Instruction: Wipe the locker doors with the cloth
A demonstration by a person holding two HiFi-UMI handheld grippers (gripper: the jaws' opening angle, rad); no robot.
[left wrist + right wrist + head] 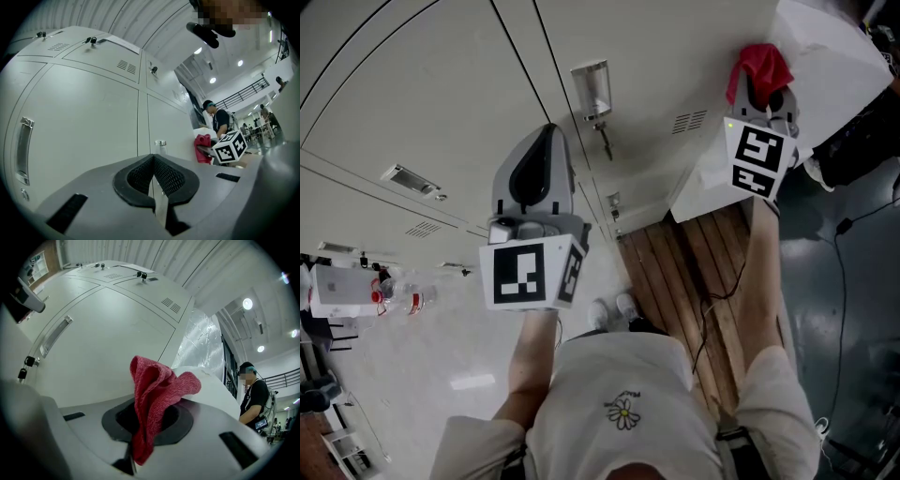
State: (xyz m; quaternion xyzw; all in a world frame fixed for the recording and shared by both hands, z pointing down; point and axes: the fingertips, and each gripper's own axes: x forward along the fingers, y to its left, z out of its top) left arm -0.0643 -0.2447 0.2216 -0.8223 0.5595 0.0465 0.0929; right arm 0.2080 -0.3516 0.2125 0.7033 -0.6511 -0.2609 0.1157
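Pale grey locker doors (441,84) fill the top of the head view and stand close before both grippers (84,122) (108,333). My right gripper (761,89) is shut on a red cloth (759,64), which bunches up out of its jaws (152,390) just short of a locker door. My left gripper (546,136) is held near the lockers to the left, shut, with its pads (153,176) meeting and nothing between them. From the left gripper view the red cloth (203,145) and the right gripper's marker cube (229,146) show off to the right.
A metal door handle (592,89) with a key (605,141) below it sits between the grippers. A white wrapped block (825,56) stands beside the lockers at the right. Wooden boards (694,272) and a cable (712,309) lie underfoot. A person (253,394) stands far behind.
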